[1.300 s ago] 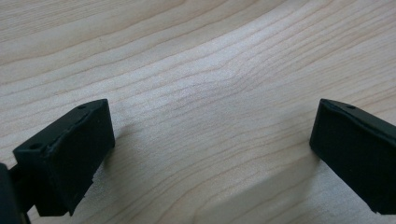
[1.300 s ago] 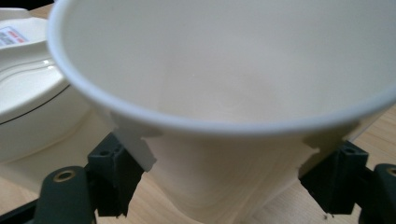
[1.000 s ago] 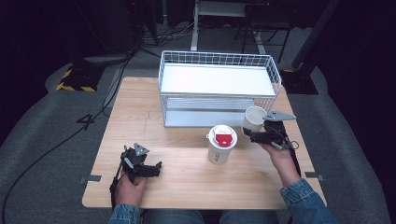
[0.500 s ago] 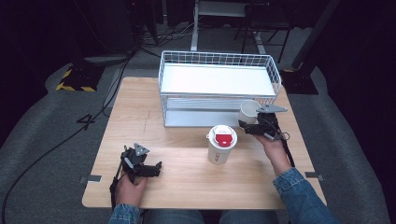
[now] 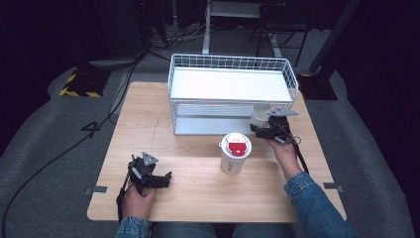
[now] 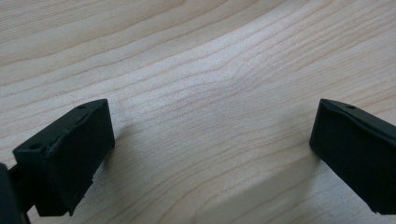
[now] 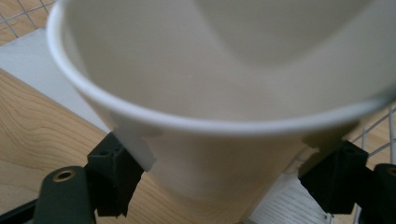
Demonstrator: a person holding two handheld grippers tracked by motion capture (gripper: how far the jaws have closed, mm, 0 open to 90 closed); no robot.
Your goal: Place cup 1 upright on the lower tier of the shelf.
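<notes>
The wooden table point(image 5: 198, 144) bears no readable writing. At its far side stands a white wire basket rack point(image 5: 233, 94), whose lower shelf is partly hidden behind the mesh front. Nearer the person stands a lidded paper cup point(image 5: 235, 153) with a red patch on its white lid; a small red mark on its side is too small to read.

The right gripper point(image 5: 261, 130) holds an open white paper cup point(image 5: 259, 118) by the rack's lower right corner, just in front of the lower shelf (its base is hidden in the high view). In the right gripper view this white paper cup point(image 7: 224, 107) is plain and unprinted, its rolled rim tilted toward the camera, both jaws pressed against its wall.

The left gripper point(image 5: 157, 179) rests low at the table's near left, its jaws spread wide over bare wood, gripping nothing.
</notes>
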